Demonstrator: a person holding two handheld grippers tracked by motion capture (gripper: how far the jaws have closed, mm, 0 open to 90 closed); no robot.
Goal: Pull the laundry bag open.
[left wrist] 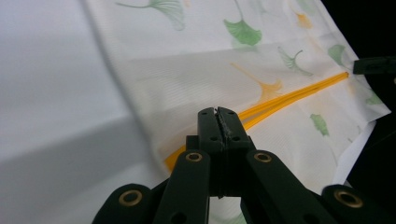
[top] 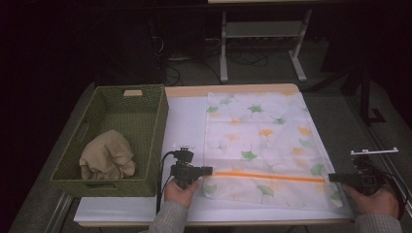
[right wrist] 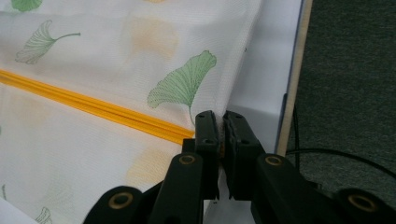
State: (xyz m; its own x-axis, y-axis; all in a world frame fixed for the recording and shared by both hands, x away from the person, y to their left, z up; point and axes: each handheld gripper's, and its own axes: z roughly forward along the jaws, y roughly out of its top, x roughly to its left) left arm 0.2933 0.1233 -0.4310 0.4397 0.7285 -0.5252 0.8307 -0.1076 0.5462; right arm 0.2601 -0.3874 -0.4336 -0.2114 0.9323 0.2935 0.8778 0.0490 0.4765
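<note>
Two grippers bracket the mesh bag point(top: 262, 150) lying flat on our table point(top: 184, 121): left gripper point(top: 206, 170), jaws pressed together, at the zipper's point(top: 269, 176) near end; right gripper point(top: 335, 177) clamped on the bag's far edge. The zipper runs straight between them.
</note>
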